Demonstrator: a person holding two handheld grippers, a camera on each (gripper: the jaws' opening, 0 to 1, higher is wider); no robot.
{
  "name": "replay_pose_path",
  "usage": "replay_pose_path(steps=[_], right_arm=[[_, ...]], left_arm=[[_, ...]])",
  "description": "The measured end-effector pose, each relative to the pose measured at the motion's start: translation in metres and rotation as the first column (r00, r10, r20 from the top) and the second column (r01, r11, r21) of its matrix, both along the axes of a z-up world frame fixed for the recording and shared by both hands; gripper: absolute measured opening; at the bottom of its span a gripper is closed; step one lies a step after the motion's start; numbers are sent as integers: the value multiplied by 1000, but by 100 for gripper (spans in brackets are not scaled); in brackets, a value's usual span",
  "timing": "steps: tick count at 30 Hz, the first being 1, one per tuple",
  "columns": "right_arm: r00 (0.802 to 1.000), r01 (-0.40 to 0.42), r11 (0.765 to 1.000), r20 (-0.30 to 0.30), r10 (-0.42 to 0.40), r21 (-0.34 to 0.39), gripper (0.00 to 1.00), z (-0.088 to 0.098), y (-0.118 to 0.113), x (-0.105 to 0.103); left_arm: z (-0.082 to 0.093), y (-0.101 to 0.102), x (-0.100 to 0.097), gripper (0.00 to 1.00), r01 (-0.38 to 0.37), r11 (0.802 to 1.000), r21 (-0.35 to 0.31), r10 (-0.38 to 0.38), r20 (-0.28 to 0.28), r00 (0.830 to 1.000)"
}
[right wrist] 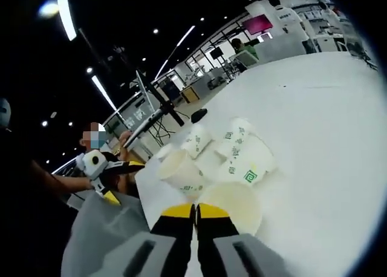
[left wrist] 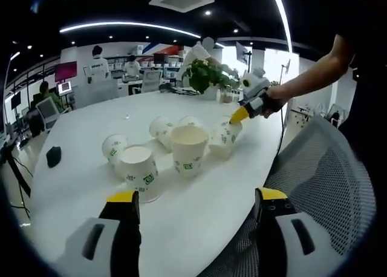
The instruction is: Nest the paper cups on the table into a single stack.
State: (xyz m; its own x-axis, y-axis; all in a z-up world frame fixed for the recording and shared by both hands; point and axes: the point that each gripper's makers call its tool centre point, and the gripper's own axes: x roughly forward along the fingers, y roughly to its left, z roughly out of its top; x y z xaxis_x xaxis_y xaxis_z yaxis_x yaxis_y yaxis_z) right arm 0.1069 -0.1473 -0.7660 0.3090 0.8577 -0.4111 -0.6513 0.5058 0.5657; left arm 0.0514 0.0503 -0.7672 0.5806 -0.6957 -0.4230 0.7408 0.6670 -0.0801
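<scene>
Your right gripper (right wrist: 195, 211) has its jaws pressed together on the rim of the near cup (right wrist: 233, 205), so the first pick looks to be in hand. In the left gripper view that same gripper (left wrist: 240, 115) sits at the top of the far cup (left wrist: 225, 135). Your left gripper (left wrist: 196, 201) hangs wide open with nothing between its jaws, just short of the closest cup (left wrist: 140, 170).

The rest of the cups (left wrist: 188, 149) stand and lie in a loose cluster on the white table (left wrist: 199, 222), straight ahead of the left jaws, some upright, some tipped over. My guess at the next move: lift the held cup clear and drop it into an upright one, steadying that one with the left gripper.

Mind the tipped cups touching their neighbours; they may roll. A potted plant (left wrist: 207, 76) stands beyond the cluster, a dark small object (left wrist: 53, 156) lies well off to the left, and a mesh chair back (left wrist: 320, 186) crowds your right jaw
</scene>
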Motion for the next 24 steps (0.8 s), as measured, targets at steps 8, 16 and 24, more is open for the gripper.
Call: replay_pose_path(steps=[8,16,24], right_arm=[[999,-14,999,28,15,-34,0,6,-4,-5],[998,-17,999,57,20,-49,0,13,-5,-4],[998,-21,997,57,25,-73,0,9,-6,-2]], left_arm=[[4,-1,-1,77,0,1000,-21,0,2,1000],[5,-1,-1,76,2,1000,-12,-2,10,1000],[6,1,0,75,-6,1000,-3,6,22,1000]])
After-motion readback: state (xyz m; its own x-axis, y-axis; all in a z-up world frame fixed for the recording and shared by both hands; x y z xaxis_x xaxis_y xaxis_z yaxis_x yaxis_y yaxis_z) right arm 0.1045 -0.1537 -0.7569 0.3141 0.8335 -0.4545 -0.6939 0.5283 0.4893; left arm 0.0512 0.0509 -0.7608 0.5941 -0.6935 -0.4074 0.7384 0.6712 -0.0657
